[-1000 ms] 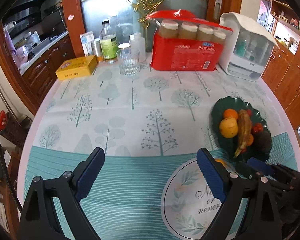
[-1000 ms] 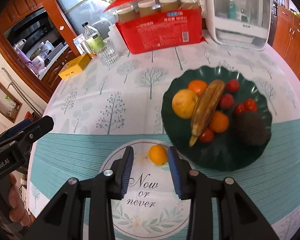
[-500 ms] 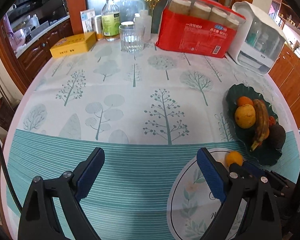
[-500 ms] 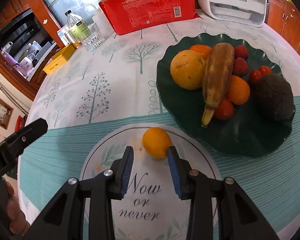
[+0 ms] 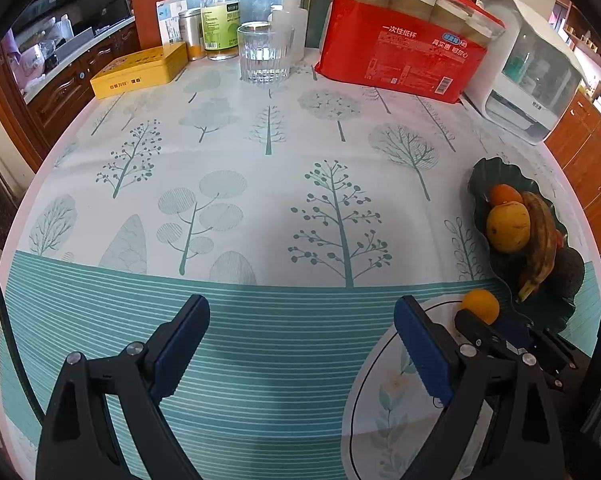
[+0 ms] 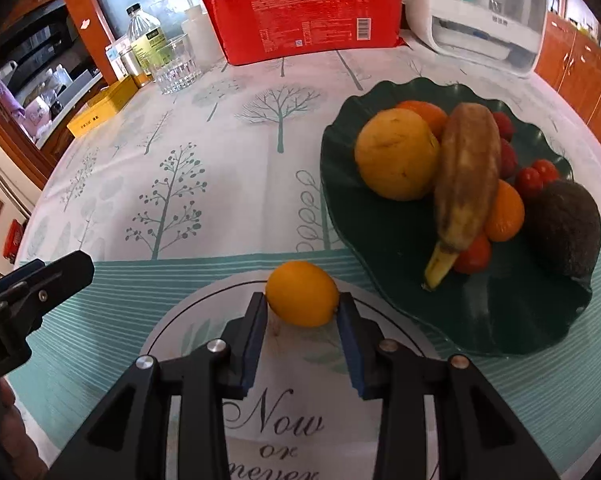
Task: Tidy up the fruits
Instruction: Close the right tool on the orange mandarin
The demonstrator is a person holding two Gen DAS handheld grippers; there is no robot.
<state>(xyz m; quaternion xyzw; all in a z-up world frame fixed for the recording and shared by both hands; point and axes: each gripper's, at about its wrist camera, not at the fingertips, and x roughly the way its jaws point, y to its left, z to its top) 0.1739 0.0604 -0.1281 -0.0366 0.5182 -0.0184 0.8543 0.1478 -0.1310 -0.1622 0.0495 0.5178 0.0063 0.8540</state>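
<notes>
- Lying on the tablecloth's round printed emblem, a small round yellow-orange citrus fruit [image 6: 302,294] is flanked by the right gripper [image 6: 302,308], its narrowly spread blue pads at either side; whether they press it cannot be told.
- The fruit is seen just beside the fruit-laden dark green scalloped plate [image 6: 500,320].
- The left gripper [image 5: 300,344] is held wide over the striped cloth, nothing between its pads.

Small orange fruit [image 6: 302,294] lies beside the fruit-filled green plate [image 6: 500,320].

Right tongs [image 6: 302,312] lowered around small orange [image 6: 302,294], left tongs [image 5: 300,344] dropped nearer tablecloth [image 5: 260,184]
</notes>
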